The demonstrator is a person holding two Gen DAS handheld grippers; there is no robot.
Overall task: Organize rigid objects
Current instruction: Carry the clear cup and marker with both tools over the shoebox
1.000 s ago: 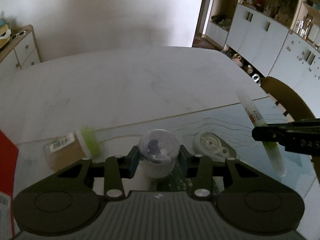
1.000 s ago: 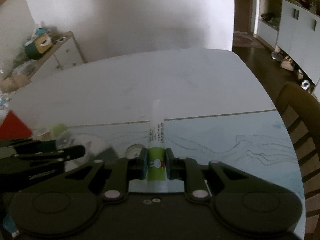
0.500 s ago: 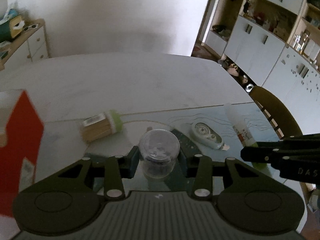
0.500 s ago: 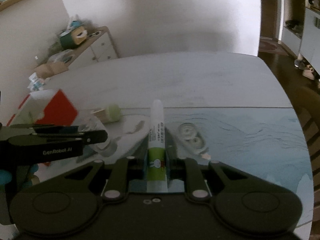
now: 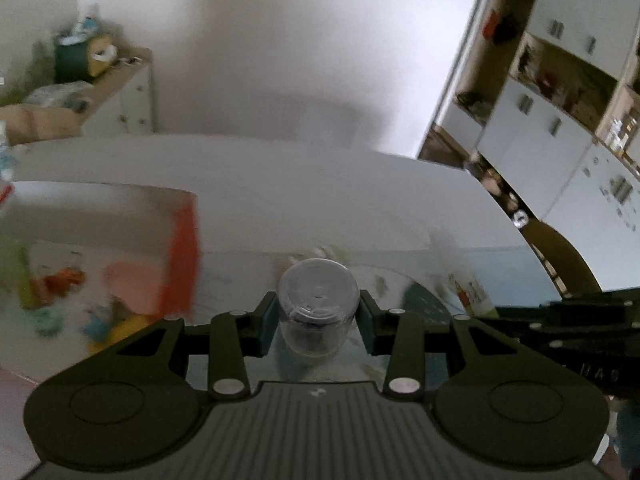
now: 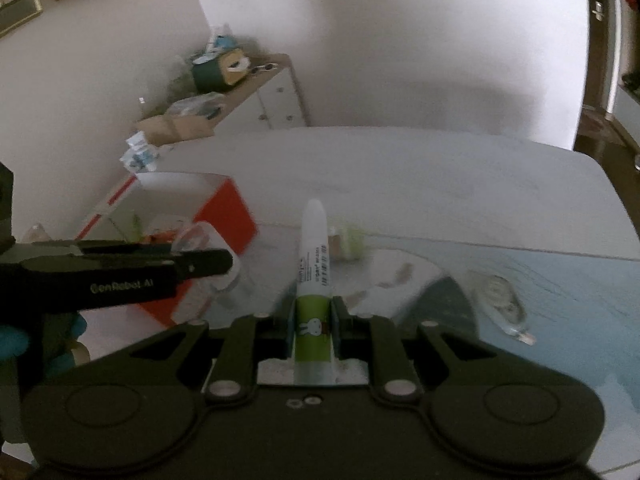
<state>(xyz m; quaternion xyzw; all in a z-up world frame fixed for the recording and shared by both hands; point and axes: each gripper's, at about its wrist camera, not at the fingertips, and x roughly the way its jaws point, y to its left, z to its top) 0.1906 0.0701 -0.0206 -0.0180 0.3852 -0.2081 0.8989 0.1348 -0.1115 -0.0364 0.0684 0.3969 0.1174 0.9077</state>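
Carrying step. My left tongs (image 5: 316, 318) clamp clear jar (image 5: 316, 308); right tongs (image 6: 313, 334) pinch glue tube (image 6: 314, 280). Both held above surface (image 6: 400, 168), near red-white box (image 6: 224, 216). Next I'd guess: line up over box opening, release.

**Colours on the table**

The jar (image 5: 316, 308) is clear with a dark patch inside. The tube (image 6: 314, 280) is white with black print, a lime-green band and a small white rabbit figure. The box (image 6: 224, 216) is white with orange-red sides. The mat (image 6: 560, 292) is pale blue with thin dark wavy lines. Both grippers (image 5: 316, 320) (image 6: 314, 328) are black with blue pads.
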